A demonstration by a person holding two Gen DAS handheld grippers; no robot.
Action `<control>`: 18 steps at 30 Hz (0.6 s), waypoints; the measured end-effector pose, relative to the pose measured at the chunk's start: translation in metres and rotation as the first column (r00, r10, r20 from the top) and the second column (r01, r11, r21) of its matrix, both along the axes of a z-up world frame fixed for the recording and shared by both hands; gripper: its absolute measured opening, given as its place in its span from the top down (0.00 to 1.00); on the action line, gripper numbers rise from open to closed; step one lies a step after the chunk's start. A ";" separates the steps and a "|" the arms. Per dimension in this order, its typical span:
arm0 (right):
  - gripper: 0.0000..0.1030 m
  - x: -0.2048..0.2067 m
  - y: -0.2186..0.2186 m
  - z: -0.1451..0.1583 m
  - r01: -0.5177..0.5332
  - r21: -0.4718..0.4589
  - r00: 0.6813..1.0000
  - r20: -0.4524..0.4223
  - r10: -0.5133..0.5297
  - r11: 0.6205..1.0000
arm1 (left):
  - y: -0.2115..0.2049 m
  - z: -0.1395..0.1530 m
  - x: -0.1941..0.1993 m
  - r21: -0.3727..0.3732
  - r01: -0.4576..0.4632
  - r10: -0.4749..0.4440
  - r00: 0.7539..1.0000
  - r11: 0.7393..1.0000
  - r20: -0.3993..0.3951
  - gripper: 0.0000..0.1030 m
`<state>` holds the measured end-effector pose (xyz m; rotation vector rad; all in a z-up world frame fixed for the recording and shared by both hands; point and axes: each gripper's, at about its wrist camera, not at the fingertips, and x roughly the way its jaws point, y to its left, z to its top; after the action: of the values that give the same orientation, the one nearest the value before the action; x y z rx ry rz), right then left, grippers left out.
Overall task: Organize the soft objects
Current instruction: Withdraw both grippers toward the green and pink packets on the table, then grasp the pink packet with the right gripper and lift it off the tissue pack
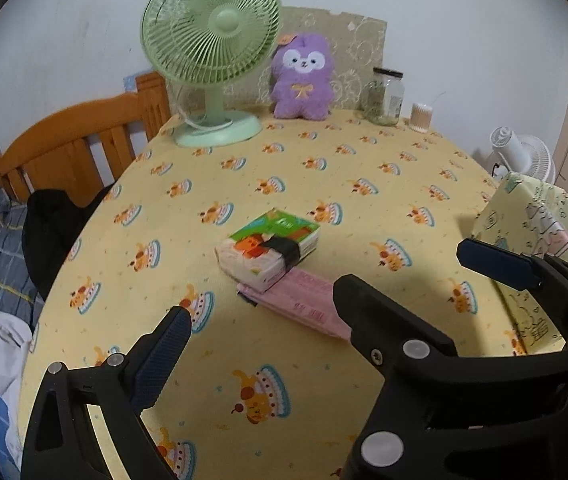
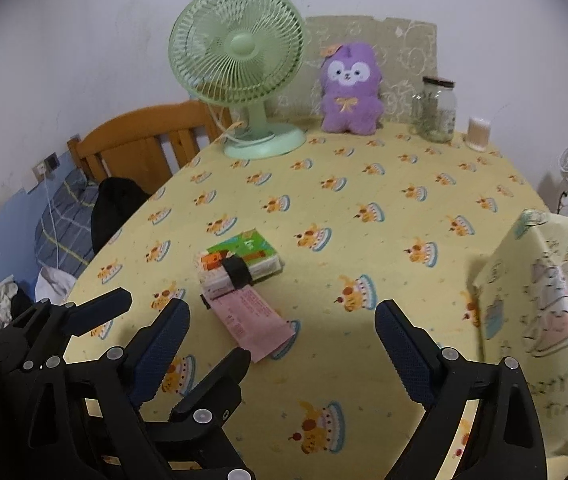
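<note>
A tissue pack (image 1: 270, 246) with a green and orange print and a black band lies mid-table, its near end resting on a flat pink packet (image 1: 303, 304). A purple plush toy (image 1: 301, 80) sits upright at the table's far edge. A pastel printed cushion (image 1: 539, 232) stands at the right edge. My left gripper (image 1: 280, 308) hovers open just short of the pink packet (image 2: 252, 316), holding nothing. My right gripper (image 2: 282, 306) is open too, close beside the left and to the right of the tissue pack (image 2: 240, 260). Its fingers (image 1: 379, 320) hide my left gripper's right finger.
The table wears a yellow cake-print cloth (image 1: 323, 168). At the back stand a green fan (image 1: 212, 40), a glass jar (image 1: 383, 96) and a cotton swab tub (image 1: 421, 116). A wooden bed frame (image 1: 76, 152) with a black garment (image 1: 56, 232) lies left, a white fan (image 1: 523, 156) right.
</note>
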<state>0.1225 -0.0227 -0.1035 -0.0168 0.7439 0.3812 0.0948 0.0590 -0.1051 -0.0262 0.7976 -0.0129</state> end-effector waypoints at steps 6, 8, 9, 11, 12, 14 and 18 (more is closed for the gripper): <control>0.11 0.008 0.014 -0.011 -0.021 -0.049 1.000 -0.015 0.021 0.999 | 0.013 -0.016 0.007 0.028 -0.044 0.045 0.998 0.999 -0.051 0.05; 0.13 0.012 0.019 -0.016 -0.037 -0.053 0.999 -0.028 0.036 0.998 | 0.016 -0.019 0.009 0.027 -0.048 0.049 0.997 0.998 -0.061 0.05; 0.13 0.013 0.020 -0.017 -0.042 -0.054 0.999 -0.030 0.041 0.998 | 0.017 -0.021 0.010 0.029 -0.048 0.049 0.997 0.998 -0.064 0.05; 0.14 0.016 0.025 -0.021 -0.054 -0.062 0.998 -0.040 0.051 0.997 | 0.019 -0.023 0.011 0.037 -0.044 0.047 0.996 0.998 -0.073 0.05; 0.17 0.018 0.027 -0.023 -0.059 -0.065 0.997 -0.044 0.056 0.996 | 0.019 -0.025 0.012 0.042 -0.043 0.046 0.996 0.998 -0.077 0.05; 0.20 0.021 0.031 -0.027 -0.063 -0.073 0.997 -0.053 0.059 0.995 | 0.021 -0.027 0.014 0.049 -0.048 0.052 0.995 0.998 -0.085 0.05; 0.24 0.027 0.036 -0.033 -0.087 -0.069 0.993 -0.084 0.081 0.994 | 0.025 -0.032 0.019 0.045 -0.058 0.063 0.993 0.997 -0.102 0.05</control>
<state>0.1495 0.0129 -0.1363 -0.1019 0.8389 0.4368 0.1136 0.0837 -0.1374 -0.0114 0.8996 0.0630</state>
